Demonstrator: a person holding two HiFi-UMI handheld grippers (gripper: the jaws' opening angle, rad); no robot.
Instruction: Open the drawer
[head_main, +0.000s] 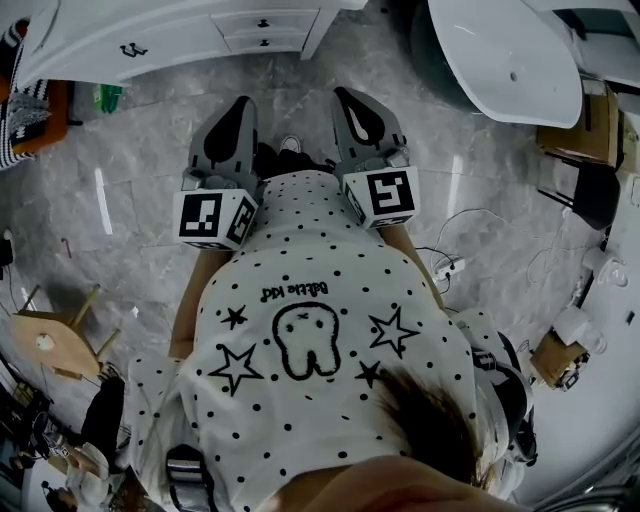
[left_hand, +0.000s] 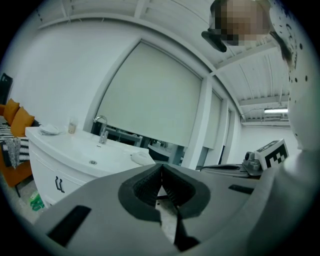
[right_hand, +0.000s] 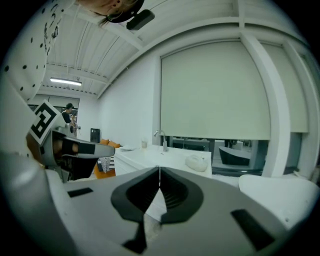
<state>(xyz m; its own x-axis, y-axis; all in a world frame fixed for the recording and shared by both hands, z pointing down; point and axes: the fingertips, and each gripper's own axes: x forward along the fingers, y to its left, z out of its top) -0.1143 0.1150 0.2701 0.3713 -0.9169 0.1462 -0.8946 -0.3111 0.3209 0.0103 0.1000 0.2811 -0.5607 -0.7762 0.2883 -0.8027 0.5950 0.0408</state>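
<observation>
holding the left gripper (head_main: 238, 112) and the right gripper (head_main: 352, 108) side by side, i am keeping both clenched on nothing. the drawer (head_main: 262, 22) of the white vanity (head_main: 150, 45) is sitting closed, well apart ahead.

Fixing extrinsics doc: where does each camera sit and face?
Head view: on the head, steeply down; shirt, left tongs, right tongs, floor, vanity ahead.
Left gripper view: on the left tongs, along shut jaws toward the vanity's faucet; shirt at right.
Right gripper view: on the right tongs, same heading; left tongs at left.
Shared: all three see the vanity.
</observation>
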